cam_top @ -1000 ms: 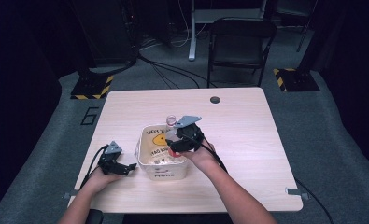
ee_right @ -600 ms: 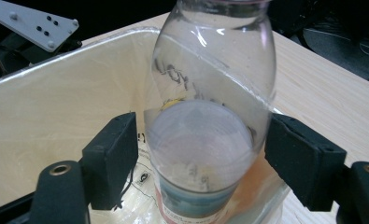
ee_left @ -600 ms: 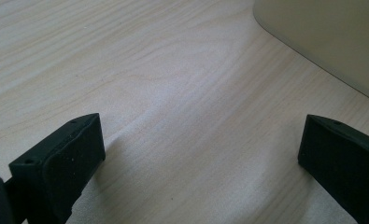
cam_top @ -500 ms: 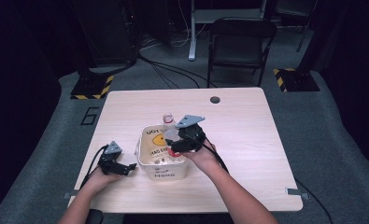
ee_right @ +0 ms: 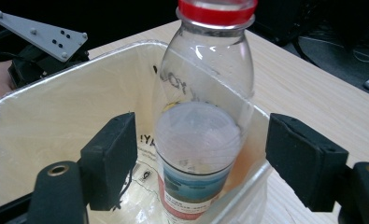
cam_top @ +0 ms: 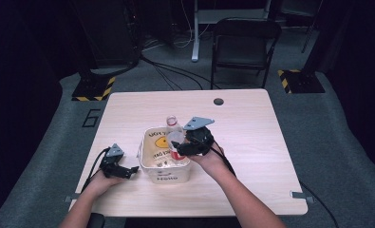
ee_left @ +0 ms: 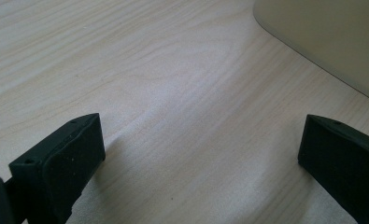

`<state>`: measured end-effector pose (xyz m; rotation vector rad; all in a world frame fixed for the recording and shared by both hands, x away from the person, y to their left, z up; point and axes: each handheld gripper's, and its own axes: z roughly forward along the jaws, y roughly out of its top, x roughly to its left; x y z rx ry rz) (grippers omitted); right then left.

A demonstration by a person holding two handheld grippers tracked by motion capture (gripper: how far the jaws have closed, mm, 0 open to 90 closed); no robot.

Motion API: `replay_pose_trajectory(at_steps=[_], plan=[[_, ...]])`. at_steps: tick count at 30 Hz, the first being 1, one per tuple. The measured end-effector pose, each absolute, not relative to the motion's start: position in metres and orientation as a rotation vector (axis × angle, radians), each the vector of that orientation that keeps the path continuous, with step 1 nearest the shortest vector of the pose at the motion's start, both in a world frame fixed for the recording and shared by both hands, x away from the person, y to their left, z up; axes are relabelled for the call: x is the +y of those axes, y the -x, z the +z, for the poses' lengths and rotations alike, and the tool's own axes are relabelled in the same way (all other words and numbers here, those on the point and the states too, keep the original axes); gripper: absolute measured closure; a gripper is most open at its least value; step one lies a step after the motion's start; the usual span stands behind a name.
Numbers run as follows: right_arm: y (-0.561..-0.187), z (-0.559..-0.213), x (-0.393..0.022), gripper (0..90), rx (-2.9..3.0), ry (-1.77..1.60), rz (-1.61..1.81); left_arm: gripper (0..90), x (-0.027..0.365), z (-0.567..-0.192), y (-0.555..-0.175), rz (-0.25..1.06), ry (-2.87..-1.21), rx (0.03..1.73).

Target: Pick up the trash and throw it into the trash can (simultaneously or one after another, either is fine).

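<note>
A clear plastic bottle with a red cap and a red and blue label stands in a cream bin, near the bin's right wall. My right gripper reaches over that wall. In the right gripper view its jaws flank the bottle with a gap on each side, so the right gripper is open. My left gripper rests on the table left of the bin, open with nothing between its jaws. The bin's wall lies just ahead of it.
The wooden table has a round cable hole near its far edge. A black chair stands beyond the table, with cables on the floor. The bin's inner wall bears printed text.
The right gripper has shifted slightly to the right beside the bottle. The bottle stays in the bin and the left hand has not moved.
</note>
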<state>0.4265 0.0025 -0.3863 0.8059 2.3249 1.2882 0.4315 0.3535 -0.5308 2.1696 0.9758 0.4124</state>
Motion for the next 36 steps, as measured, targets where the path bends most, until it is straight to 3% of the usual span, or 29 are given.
replay_pose_trajectory(at_steps=[13, 36], plan=[[-0.419, -0.377, -0.024, 25.5, 2.256, -0.849, 1.321, 0.2, 0.353, -0.531, -0.432, 0.413, -2.17, 0.976], [-0.424, -0.388, -0.068, 41.1, 2.164, -1.017, 1.31, 0.2, 0.353, -0.531, -0.431, 0.415, -2.167, 0.977]])
